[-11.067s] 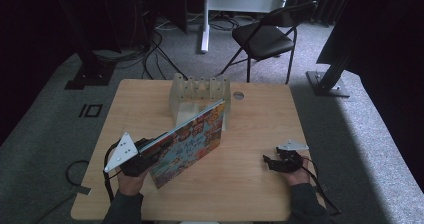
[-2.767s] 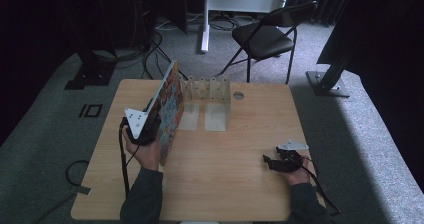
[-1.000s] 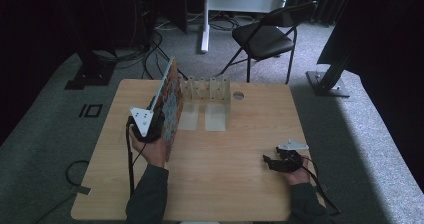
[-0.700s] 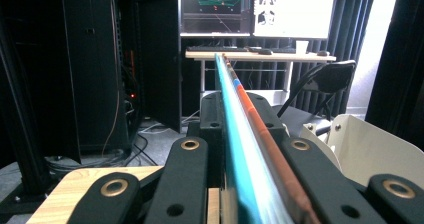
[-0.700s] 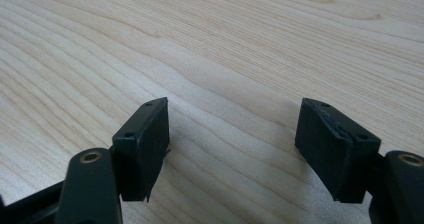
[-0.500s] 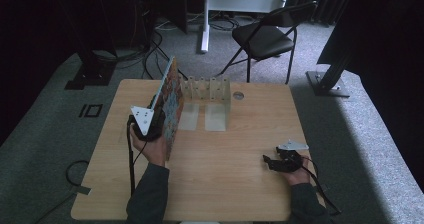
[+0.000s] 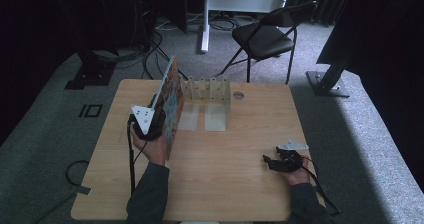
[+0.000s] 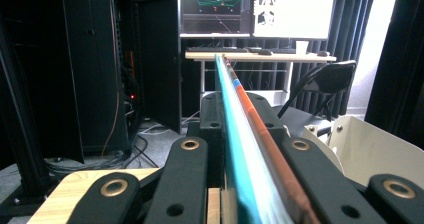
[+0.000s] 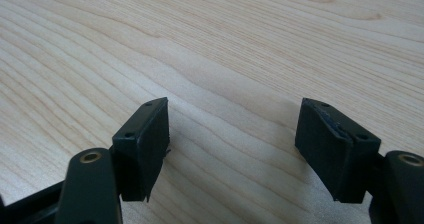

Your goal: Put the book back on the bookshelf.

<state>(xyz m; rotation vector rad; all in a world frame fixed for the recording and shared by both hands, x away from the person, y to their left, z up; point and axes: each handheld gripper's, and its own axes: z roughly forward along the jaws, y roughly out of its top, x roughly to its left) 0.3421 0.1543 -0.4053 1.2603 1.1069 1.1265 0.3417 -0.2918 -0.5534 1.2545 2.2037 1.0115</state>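
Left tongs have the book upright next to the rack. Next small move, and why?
Probably ease the book sideways toward the clear rack and line it up with a slot. The left tongs are shut on its edge, and it stands on edge just left of the rack, not yet in it. The right tongs rest open on the table, holding nothing.

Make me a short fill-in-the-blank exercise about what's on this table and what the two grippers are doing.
1. The left gripper is shut on a colourful ____, held on edge.
2. The right gripper has its jaws ____ over the bare wooden table.
3. The clear rack stands near the table's ____ edge.
4. Beyond the table stands a black folding ____.

Missing words: book; open; far; chair
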